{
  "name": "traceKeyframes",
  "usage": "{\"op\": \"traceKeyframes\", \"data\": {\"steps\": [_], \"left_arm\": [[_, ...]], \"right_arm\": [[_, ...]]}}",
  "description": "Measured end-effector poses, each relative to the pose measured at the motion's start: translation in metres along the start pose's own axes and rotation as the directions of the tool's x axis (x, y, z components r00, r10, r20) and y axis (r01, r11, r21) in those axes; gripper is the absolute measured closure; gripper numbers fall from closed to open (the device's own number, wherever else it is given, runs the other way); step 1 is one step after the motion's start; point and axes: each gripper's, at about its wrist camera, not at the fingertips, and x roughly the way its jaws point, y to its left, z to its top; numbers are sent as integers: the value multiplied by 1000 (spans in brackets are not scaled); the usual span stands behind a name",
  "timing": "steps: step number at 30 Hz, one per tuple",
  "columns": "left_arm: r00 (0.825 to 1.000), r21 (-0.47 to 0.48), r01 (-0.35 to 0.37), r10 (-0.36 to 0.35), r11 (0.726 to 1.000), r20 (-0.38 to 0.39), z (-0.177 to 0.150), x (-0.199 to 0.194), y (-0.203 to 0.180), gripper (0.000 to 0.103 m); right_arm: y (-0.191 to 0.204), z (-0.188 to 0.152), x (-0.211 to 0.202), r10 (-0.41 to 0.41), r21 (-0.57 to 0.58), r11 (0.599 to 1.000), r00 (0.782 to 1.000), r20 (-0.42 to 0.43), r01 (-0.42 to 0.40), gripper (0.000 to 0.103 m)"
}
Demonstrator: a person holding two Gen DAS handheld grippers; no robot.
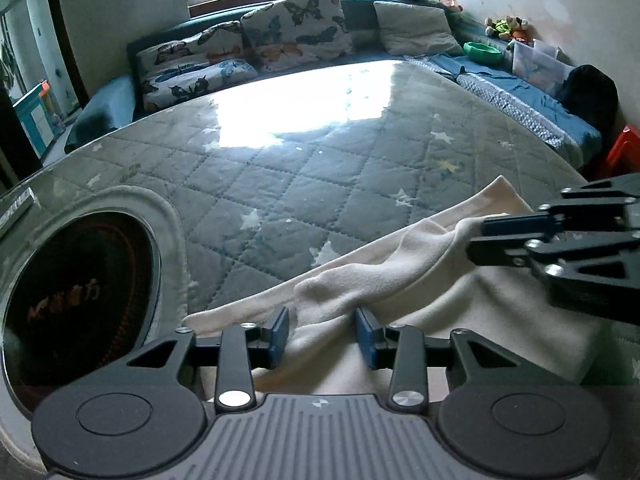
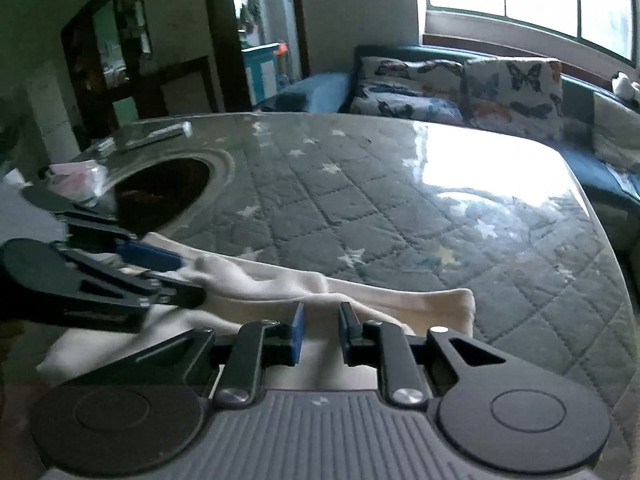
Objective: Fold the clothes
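- Garment: one cream cloth, bunched in a ridge at the near edge of the quilted star-print table, to the right of the round dark inset.
- Left gripper: jaws apart, straddling the ridge of cloth without pinching it.
- Right gripper: jaws apart in its own view, cloth between them; no clamp visible.
- Fold stage: cannot tell from this bunching.
- Risk: if either gripper closes on several layers at once, the fold would drag crooked.
- Risk: the glossy table cover could let the cloth slide toward the near edge.
- Count: one garment, two grippers, three butterfly cushions beyond the table.
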Motion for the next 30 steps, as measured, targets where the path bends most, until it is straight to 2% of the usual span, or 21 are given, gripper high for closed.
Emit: {"op": "traceKeyframes", "data": {"steps": [4,7,10,17,21,24,28,30], "left_arm": [[1000,-17,-14,14,1000,10,-4,-13,1,56],[1000,-32,-23,24,999,19,-7,-24,2,53],[999,-45,-32,33,998,27,-12,-37,4,48],[999,-51,-16,18,999,36,-50,-84,2,45],[999,-78,18,-15,997,41,-71,-88,-5,45],[999,-108,33,-29,994,36,-78,-83,-4,46],[999,-150,38,-32,988,39,-81,-81,2,44],[999,-171,40,-34,984,41,-83,-79,5,44]], "right_arm": [[10,-11,-17,27,-39,999,1000,7,-26,84],[9,-21,-13,6,-63,998,1000,-19,-7,84],[5,-21,-22,17,-50,999,1000,6,-17,84],[9,-34,-66,42,-102,994,998,51,-36,84],[4,-55,-72,5,-98,995,999,43,-1,84],[-6,-69,-63,9,-44,999,999,34,-7,85],[-3,-62,-67,16,-24,1000,1000,25,-16,83],[3,-54,-72,46,-40,998,998,37,-44,83]]}}
